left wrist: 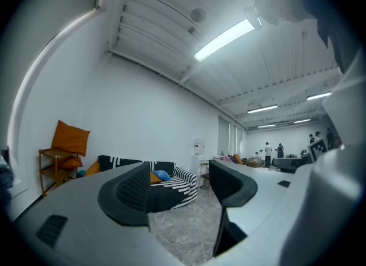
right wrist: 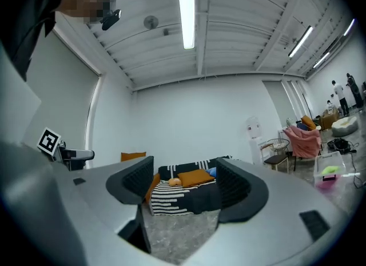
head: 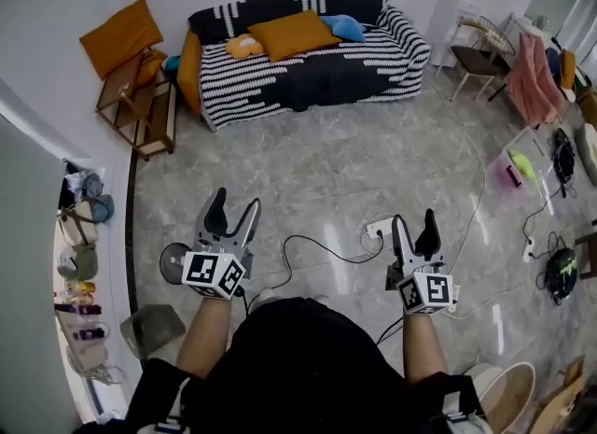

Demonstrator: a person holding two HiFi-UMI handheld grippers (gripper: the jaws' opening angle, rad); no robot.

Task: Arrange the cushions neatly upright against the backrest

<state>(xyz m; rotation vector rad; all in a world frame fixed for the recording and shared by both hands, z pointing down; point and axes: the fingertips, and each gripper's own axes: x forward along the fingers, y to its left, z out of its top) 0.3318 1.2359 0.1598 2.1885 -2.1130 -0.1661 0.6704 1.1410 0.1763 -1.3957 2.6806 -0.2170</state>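
A black-and-white striped sofa (head: 308, 68) stands far ahead against the wall. On its seat a large orange cushion (head: 292, 34) lies flat, with a small orange cushion (head: 244, 46) to its left and a blue cushion (head: 343, 26) to its right. Another orange cushion (head: 189, 66) leans at the sofa's left arm. My left gripper (head: 233, 213) and right gripper (head: 415, 227) hover over the floor, well short of the sofa, both open and empty. The right gripper view frames the sofa (right wrist: 171, 196) and orange cushion (right wrist: 195, 177) between its jaws; in the left gripper view the blue cushion (left wrist: 162, 175) shows.
Wooden chairs (head: 140, 101) left of the sofa carry an orange cushion (head: 121, 35). A power strip (head: 378, 229) and cables lie on the marble floor between the grippers. A chair (head: 476, 59), pink cloth (head: 534, 77) and a plastic box (head: 513, 171) stand at the right.
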